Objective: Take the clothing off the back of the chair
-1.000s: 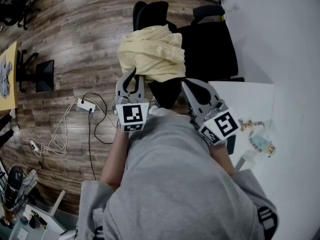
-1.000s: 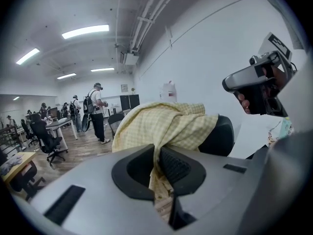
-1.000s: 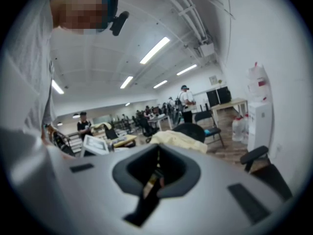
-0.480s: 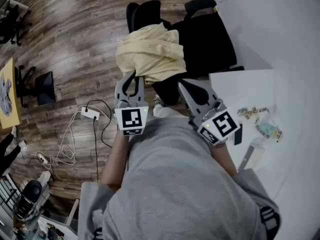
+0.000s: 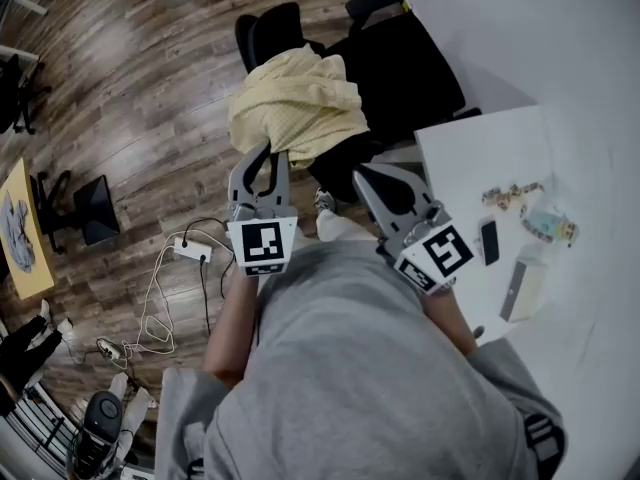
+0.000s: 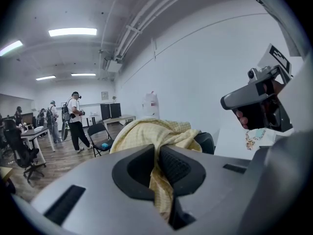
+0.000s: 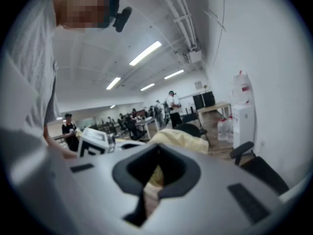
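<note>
A pale yellow garment [image 5: 295, 108] lies bunched over the back of a black office chair [image 5: 405, 68]. My left gripper [image 5: 262, 160] is at the garment's near left edge, and my right gripper [image 5: 366, 175] is at its near right edge. In the left gripper view the left gripper [image 6: 157, 153] is shut on a fold of the yellow cloth [image 6: 159, 185], with the heap [image 6: 151, 131] beyond it. In the right gripper view the right gripper [image 7: 156, 155] is shut on yellow cloth [image 7: 155, 177] as well.
A white table [image 5: 470, 168] stands at the right and carries a dark phone [image 5: 488, 240], small trinkets [image 5: 545, 223] and a white box [image 5: 520, 288]. A power strip with cables [image 5: 190, 250] lies on the wooden floor at the left. People [image 6: 76, 119] and a folding chair [image 6: 100, 136] are farther off.
Both grippers keep their hold on the garment and have risen slightly. The head view has swung, so the chair sits higher in the picture and more of the white table shows.
</note>
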### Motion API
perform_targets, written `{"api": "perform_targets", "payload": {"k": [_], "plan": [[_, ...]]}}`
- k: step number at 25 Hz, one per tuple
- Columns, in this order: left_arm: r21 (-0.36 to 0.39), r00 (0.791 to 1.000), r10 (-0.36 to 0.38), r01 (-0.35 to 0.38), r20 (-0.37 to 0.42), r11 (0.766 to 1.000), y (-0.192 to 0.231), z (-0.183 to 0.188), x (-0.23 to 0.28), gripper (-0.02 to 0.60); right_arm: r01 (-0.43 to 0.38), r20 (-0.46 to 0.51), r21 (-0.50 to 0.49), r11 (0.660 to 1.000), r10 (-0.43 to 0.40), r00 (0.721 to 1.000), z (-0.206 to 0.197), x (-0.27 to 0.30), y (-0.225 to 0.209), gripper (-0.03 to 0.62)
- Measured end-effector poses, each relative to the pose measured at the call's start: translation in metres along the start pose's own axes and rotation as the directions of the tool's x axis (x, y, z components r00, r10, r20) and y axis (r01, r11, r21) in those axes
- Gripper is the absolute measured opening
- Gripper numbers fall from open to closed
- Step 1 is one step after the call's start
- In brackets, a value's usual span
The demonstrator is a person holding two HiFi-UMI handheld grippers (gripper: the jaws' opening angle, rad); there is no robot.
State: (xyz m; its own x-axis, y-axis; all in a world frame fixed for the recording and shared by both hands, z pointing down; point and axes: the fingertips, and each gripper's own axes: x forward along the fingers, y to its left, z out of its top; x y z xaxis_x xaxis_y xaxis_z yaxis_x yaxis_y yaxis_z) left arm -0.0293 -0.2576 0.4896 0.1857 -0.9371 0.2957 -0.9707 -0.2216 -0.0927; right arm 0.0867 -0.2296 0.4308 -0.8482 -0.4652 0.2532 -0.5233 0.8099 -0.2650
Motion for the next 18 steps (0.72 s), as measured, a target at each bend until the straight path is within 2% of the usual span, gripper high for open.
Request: {"api": "perform_targets", "payload": {"k": [18], "plan": [[0.041,0.987,-0.149,0.147,0.061,0.988,-0.003,0.029,-0.006,0.055,0.179,0.048,0.055,0.982,-0.182,0.982,-0.013,-0.029,0.028,0.034]]}}
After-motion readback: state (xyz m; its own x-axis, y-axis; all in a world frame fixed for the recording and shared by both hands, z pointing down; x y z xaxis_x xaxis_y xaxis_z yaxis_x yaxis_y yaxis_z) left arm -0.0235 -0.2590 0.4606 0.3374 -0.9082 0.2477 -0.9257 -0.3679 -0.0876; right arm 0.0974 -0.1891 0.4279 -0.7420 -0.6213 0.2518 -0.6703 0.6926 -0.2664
